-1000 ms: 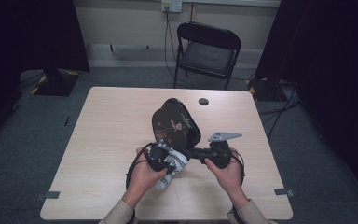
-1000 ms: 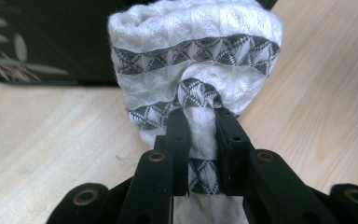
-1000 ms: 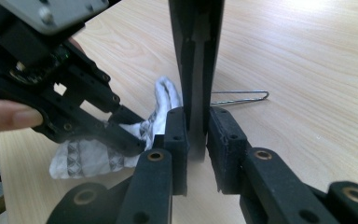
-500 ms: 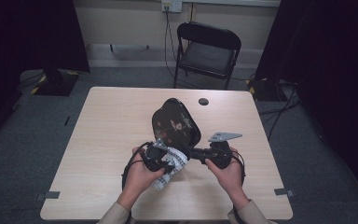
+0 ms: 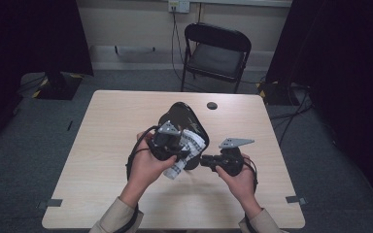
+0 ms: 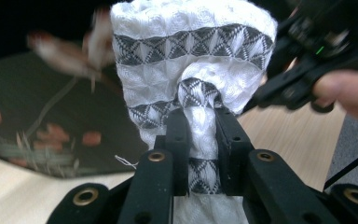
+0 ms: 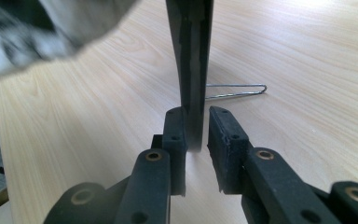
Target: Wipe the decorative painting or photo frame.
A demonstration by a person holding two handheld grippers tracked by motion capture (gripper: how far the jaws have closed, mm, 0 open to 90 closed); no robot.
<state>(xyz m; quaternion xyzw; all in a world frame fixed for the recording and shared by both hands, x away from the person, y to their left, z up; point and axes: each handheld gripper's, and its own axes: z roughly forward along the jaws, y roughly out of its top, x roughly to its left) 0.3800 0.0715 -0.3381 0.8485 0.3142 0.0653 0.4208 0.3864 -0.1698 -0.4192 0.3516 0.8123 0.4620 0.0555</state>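
A dark tray (image 5: 180, 112) with a flower pattern stands tilted up on its edge at the middle of the table. My right gripper (image 5: 203, 160) is shut on its near rim; in the right gripper view the thin tray edge (image 7: 191, 56) sits between the jaws of the right gripper (image 7: 196, 114). My left gripper (image 5: 179, 148) is shut on a white cloth (image 5: 190, 141) with grey patterned bands, held against the tray's face. In the left gripper view the cloth (image 6: 191, 56) bunches between the jaws of the left gripper (image 6: 200, 116), with the tray (image 6: 37, 121) behind.
The light wooden table (image 5: 111, 131) has a small black round object (image 5: 212, 105) near its far edge. A thin wire loop (image 7: 237, 91) lies on the wood past the tray. A black folding chair (image 5: 216, 53) stands beyond the table.
My left hand has risen with the cloth, from the tray's lower rim up across its face. The right gripper and the tray have kept still.
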